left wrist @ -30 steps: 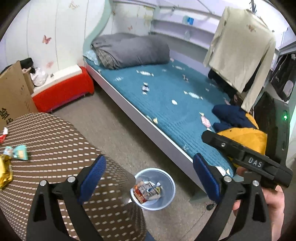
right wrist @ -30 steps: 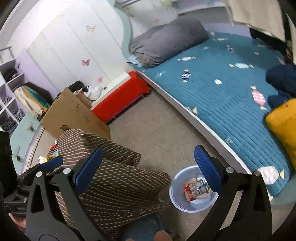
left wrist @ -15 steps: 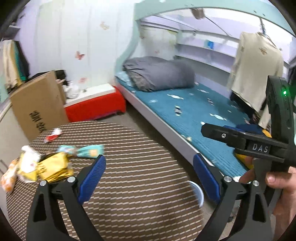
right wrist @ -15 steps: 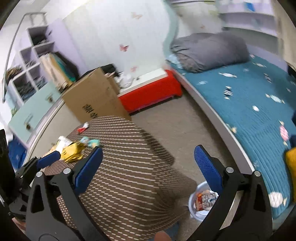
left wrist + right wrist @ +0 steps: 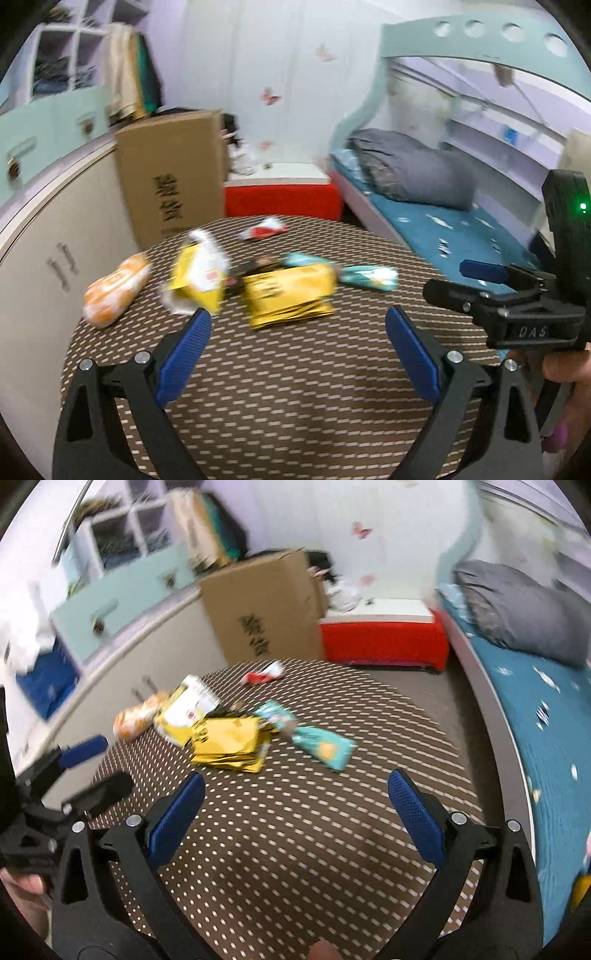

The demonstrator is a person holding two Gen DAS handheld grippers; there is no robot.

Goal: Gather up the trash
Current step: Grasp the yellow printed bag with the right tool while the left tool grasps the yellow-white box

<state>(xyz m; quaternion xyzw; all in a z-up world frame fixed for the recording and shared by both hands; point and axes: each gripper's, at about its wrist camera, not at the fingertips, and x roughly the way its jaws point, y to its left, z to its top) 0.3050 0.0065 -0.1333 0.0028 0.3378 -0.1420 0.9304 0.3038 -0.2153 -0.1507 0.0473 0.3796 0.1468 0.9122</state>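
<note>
While both grippers are empty and above the near part of the table [image 5: 295, 406], the step in hand looks like reaching for the next piece of trash; all places below are given from the gold pack.

Landmark: the gold pack [image 5: 288, 293] lies flat near the middle of the table, at the front of the trash heap.

Left gripper [image 5: 297, 350]: its blue fingers stand wide apart with nothing between them; it is on the near side of the gold pack, not touching it.

Right gripper [image 5: 295, 812]: its fingers are also wide apart and empty, near the gold pack [image 5: 229, 747] on the near side.

Other trash: a yellow-white bag [image 5: 199, 277] touches the gold pack on its left; an orange bag [image 5: 114, 291] is further left, near the table edge; a teal pack [image 5: 369, 277] is just to its right; a red-white wrapper [image 5: 262, 230] is behind it, well apart.

Bin: not in view now, so I cannot say where it stands.

Good choice, I think: take the gold pack first, because it is nearest and nothing lies on it.

How to grip: lower one finger to the cloth at the pack's edge, slide under, then close; foil is thin and may slip.

Risk: the views are blurred by motion, so slow down before closing; the neighbour bag may be dragged.
</note>
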